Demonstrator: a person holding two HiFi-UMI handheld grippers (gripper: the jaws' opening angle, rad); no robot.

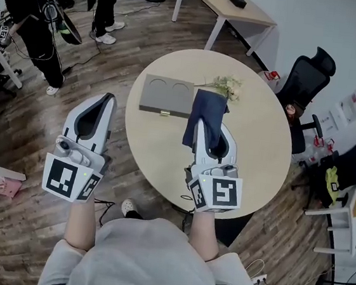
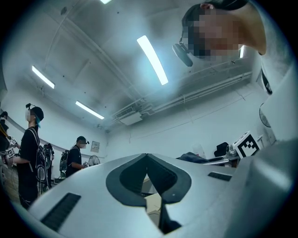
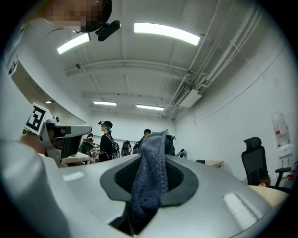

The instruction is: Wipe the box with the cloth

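Looking down from the head view, a grey box [image 1: 166, 96] lies on the round desk [image 1: 254, 147], the dark blue cloth [image 1: 207, 113] beside it in the right gripper [image 1: 206, 128]. Left gripper view: fingers [image 2: 125, 179] together, empty. Right gripper view: fingers [image 3: 184, 179] clamped on the cloth [image 3: 151, 176].

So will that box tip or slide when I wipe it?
Probably won't tip: the box lies flat and low. It may slide, since the table looks smooth and nothing holds it. It looks thin, so it's likely light.
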